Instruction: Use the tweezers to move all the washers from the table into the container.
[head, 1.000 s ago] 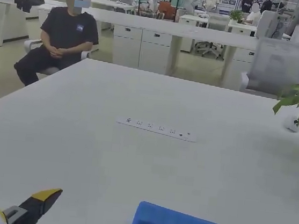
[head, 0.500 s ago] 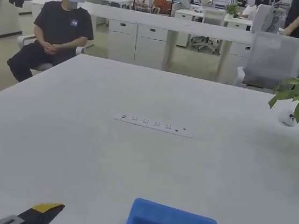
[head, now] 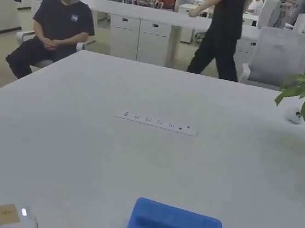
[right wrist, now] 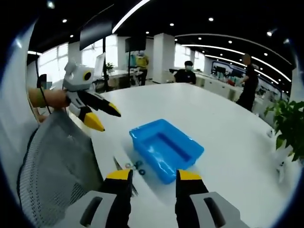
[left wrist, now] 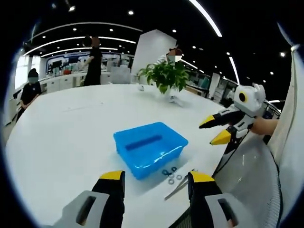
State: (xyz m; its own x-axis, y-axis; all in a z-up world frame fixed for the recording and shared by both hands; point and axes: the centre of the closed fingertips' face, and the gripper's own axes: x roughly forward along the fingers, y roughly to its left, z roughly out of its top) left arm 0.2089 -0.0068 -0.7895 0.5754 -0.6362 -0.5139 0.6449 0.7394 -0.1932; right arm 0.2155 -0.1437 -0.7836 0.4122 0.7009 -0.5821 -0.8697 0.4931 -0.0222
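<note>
In the left gripper view, far left, a seated person (left wrist: pixel 29 91) beyond the white table (left wrist: pixel 61 137). At the bottom, left gripper (left wrist: pixel 156 177) with jaws spread wide, holding nothing, aimed across the near table edge. Past those jaws, blue container (left wrist: pixel 149 147) standing on the table. Just in front of its near wall, washers (left wrist: pixel 171 175) in a small cluster on the tabletop, outside the container. Just right of the cluster, tweezers (left wrist: pixel 179 186) lying flat near the table edge, touched by neither gripper. Farther back, plant (left wrist: pixel 164 76) on the table. Right of the table, grey mesh chair back (left wrist: pixel 247 175). Above the mesh, right gripper (left wrist: pixel 213 130) in the air, jaws parted, gripping nothing, pointing toward the table from well off it.

In the right gripper view, the same layout from the other side. At left, left gripper above the mesh, released. Then tweezers and washers just beside the container's near corner. At the bottom, right gripper's own jaws wide apart.

In the head view, strip (head: pixel 156 122) mid-table, then a walking person (head: pixel 219 33) beyond the far edge. Container at the bottom edge of the view.
</note>
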